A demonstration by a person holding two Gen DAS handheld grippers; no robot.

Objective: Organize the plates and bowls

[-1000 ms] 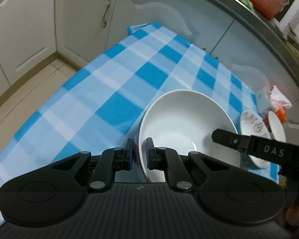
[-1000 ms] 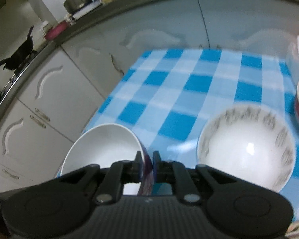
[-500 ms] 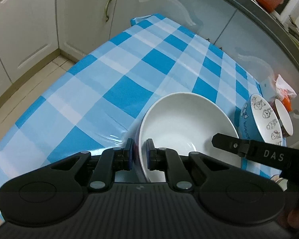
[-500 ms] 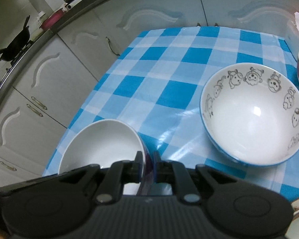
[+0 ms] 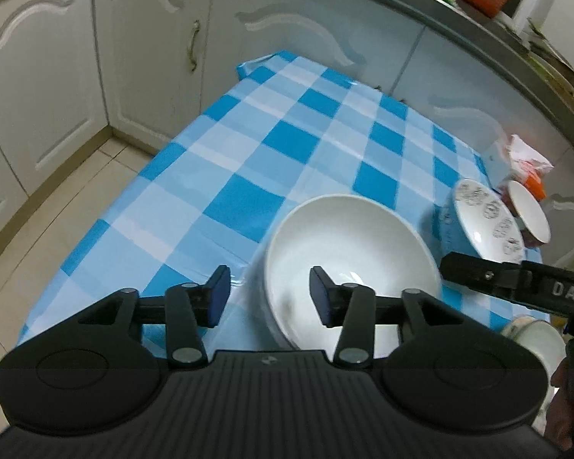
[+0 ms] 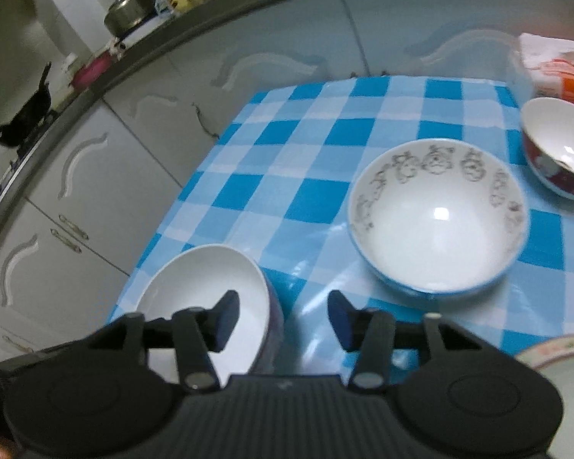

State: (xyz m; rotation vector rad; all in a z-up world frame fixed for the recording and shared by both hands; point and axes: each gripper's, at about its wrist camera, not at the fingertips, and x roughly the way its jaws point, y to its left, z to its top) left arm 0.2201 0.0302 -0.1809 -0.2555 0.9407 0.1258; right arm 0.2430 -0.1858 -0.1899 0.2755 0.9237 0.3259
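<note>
A plain white bowl (image 5: 348, 252) stands on the blue checked tablecloth (image 5: 279, 141) near its front edge; it also shows in the right wrist view (image 6: 210, 290). My left gripper (image 5: 269, 296) is open, its jaws on either side of the bowl's near rim without touching. My right gripper (image 6: 283, 317) is open, straddling the bowl's right rim. A blue bowl with cartoon figures (image 6: 438, 214) and a red bowl (image 6: 558, 153) stand further right.
A tissue pack (image 6: 555, 65) lies at the table's far right corner. A plate rim (image 6: 555, 352) shows at the lower right. White cabinets (image 5: 49, 76) surround the table, with tiled floor (image 5: 38, 210) to its left. A pot (image 6: 128, 9) sits on the counter.
Both grippers were shut on the white bowl's rim from opposite sides; both have opened and let it go. The bowl now rests on the table.
</note>
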